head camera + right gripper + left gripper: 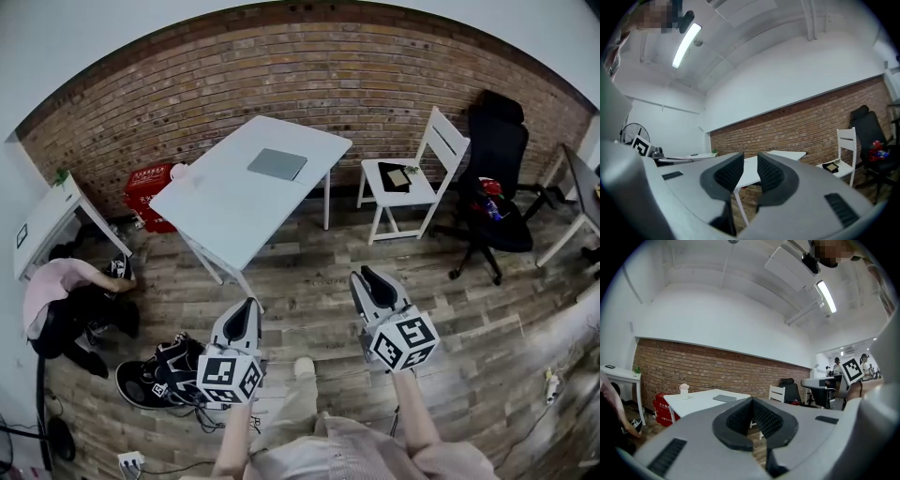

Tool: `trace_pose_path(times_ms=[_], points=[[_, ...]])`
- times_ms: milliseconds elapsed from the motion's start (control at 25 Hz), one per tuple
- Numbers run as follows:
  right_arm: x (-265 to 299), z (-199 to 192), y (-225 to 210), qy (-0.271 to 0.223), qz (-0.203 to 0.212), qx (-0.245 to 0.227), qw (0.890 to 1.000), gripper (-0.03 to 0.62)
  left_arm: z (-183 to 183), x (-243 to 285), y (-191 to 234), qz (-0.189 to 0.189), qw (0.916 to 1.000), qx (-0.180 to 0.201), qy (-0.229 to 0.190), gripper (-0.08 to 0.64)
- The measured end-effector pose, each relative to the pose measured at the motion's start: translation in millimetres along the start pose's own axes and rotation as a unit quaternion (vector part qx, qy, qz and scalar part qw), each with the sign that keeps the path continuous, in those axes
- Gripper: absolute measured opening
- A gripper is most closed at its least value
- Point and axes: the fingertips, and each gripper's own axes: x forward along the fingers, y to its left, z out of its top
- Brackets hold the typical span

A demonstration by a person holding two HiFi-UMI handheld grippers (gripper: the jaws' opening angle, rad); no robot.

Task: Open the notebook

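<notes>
Bright, even light all round. The ceiling tube lamp (826, 296) blows out white in both gripper views. Strong fisheye bends the brick wall (309, 75) in the head view, and the corners go dark. There is soft shadow under the white table (216, 202). The notebook (277, 164) is a small, flat grey patch without glare. The near foreground is blurred.

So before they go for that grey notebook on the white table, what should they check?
1. Notebook lies closed and flat on the white table: ok.
2. Small white bottle stands apart from it, at the table's corner: ok.
3. Right gripper jaws apart, nothing between them: ok.
4. Left gripper jaws together, empty; would need opening to grip: not ok.
5. Grippers near the notebook: not ok, both hang over the floor, short of the table.
6. Which edge is the notebook's spine: cannot tell.
</notes>
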Motion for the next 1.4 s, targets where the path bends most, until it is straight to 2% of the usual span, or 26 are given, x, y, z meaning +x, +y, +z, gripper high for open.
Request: trace_pose_path(times_ms=[240, 400, 480, 960, 1160, 1400], points=[[30.2, -10.0, -18.1, 0.010, -0.001, 0.005, 1.000, 0.116, -7.4, 32.8, 13.2, 0.000, 0.9999, -0.007, 0.009, -0.008], [58.3, -15.7, -35.9, 0.017, -0.002, 0.005, 1.000, 0.118, -11.4, 65.4, 24.1, -0.003, 0.9998, -0.013, 0.014, -0.008], [77.3, -16.8, -47.5, 0.019, -0.003, 0.011, 1.000, 0.152, -12.0, 85.0, 31.9, -0.004, 0.9997, -0.014, 0.018, -0.008], [191.1, -20.8, -94.6, 0.044, -0.013, 0.018, 0.999, 0.153, -9.1, 193.5, 95.4, -0.008, 0.9987, -0.035, 0.037, -0.008], [228.4, -25.4, -116.4, 0.045, -0.023, 0.045, 0.998, 0.152, -4.5, 231.1, 113.9, -0.015, 0.9988, -0.032, 0.032, -0.008], [258.8, -36.0, -123.8, 0.067, -0.025, 0.028, 0.997, 0.152, -7.3, 257.8, 131.6, -0.022, 0.9982, -0.037, 0.042, -0.008]])
